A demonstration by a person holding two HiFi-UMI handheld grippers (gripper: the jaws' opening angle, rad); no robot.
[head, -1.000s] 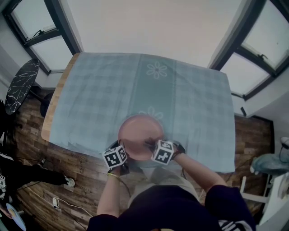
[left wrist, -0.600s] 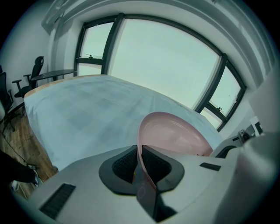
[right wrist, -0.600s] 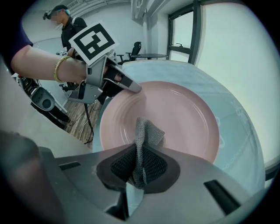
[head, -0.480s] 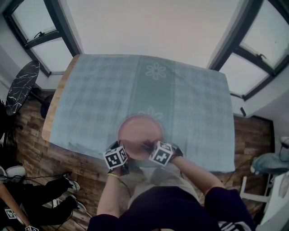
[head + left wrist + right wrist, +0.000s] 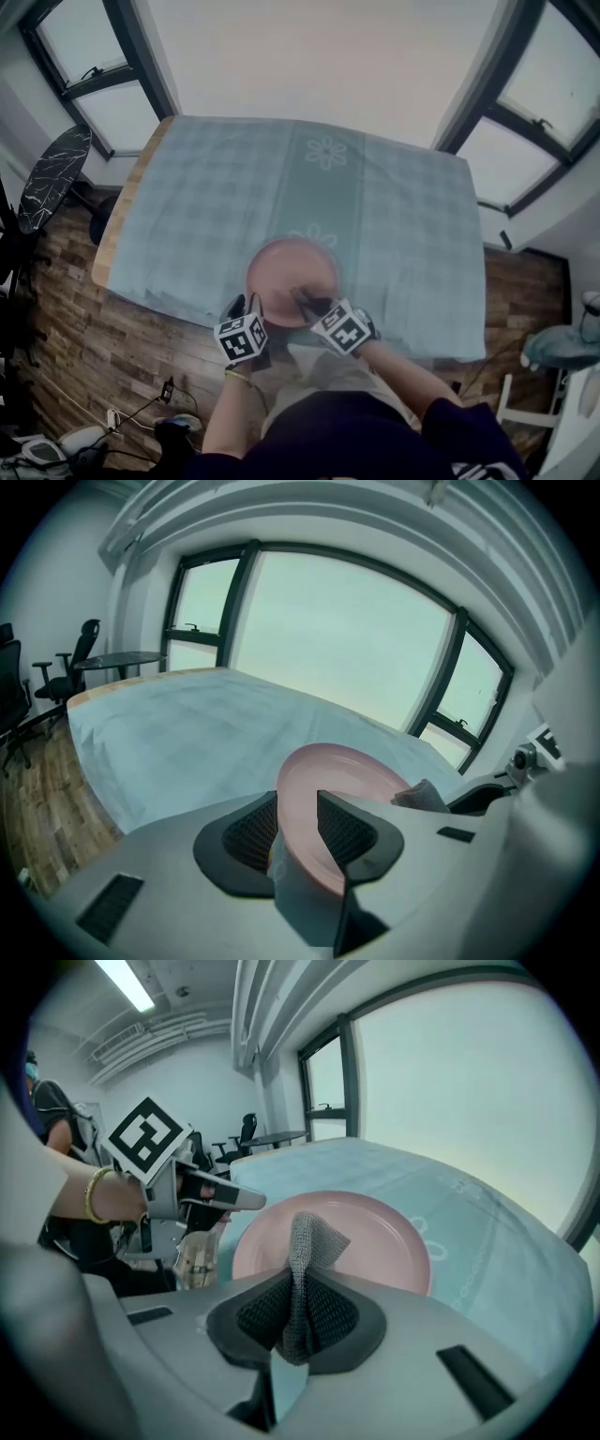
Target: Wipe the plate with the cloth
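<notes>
A pink plate (image 5: 291, 267) lies on the checked tablecloth (image 5: 206, 197) close to the table's near edge. The near rim of the plate (image 5: 347, 775) stands between the pads of my left gripper (image 5: 298, 803), whose jaws are opening, with a gap showing beside the rim. In the head view the left gripper (image 5: 246, 305) is at the plate's near left. My right gripper (image 5: 300, 1302) is shut on a grey knitted cloth (image 5: 309, 1241), which sticks up over the plate (image 5: 375, 1241). That right gripper (image 5: 305, 300) hovers at the plate's near right rim.
The tablecloth overhangs the wooden table's near edge (image 5: 178, 305). A black round side table (image 5: 52, 178) and office chairs (image 5: 80, 653) stand to the left. Cables and gear lie on the wooden floor (image 5: 84, 441). Windows run along the far wall.
Both grippers have pulled back toward me and risen a little. The right gripper's cube has rolled. The left jaws stand wider round the plate's rim. The person at lower left has gone.
</notes>
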